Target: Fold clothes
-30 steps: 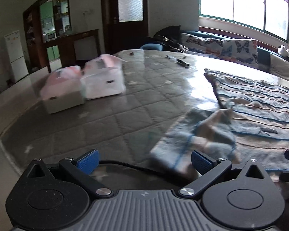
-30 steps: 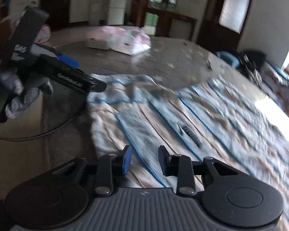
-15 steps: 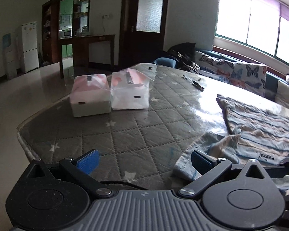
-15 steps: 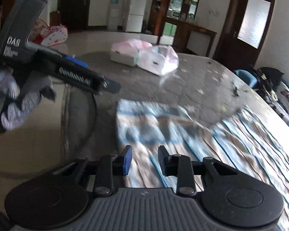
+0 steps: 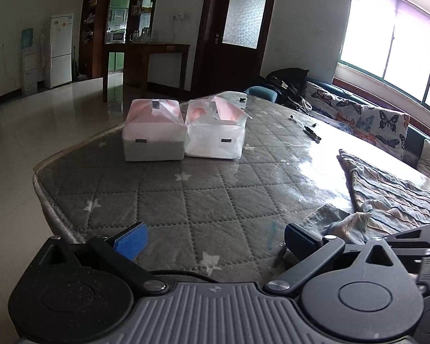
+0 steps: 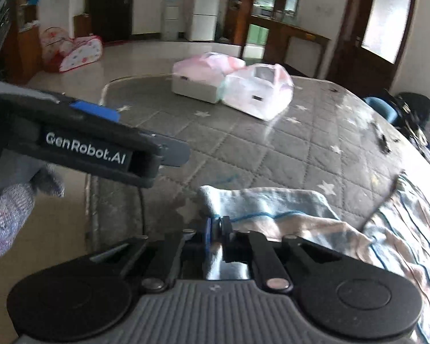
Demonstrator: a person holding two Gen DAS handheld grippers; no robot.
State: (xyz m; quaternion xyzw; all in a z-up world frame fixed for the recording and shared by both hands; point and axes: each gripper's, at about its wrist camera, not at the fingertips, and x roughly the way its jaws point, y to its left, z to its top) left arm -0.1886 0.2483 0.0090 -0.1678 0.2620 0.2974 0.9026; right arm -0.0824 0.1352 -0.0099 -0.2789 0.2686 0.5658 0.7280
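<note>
Right wrist view: the right gripper (image 6: 217, 230) has just closed its jaws, and the pads now pinch the near corner of the striped garment (image 6: 286, 212), a pale cloth with blue lines whose bunched edge sits right at the fingertips. From that pinched corner the garment spreads away to the right across the grey quilted mattress (image 6: 243, 149), flat and striped further out. To the left and a little ahead, the left gripper (image 6: 146, 132) hangs over the mattress edge, held by a gloved hand (image 6: 11, 206). In the left wrist view the left gripper (image 5: 215, 236) stands wide apart with nothing between its blue pads; the garment (image 5: 387, 197) lies to its right, its crumpled corner just beside the right finger. Further off on the mattress (image 5: 186, 195), two bagged boxes (image 5: 183, 129) sit touching side by side, well apart from the cloth.
</note>
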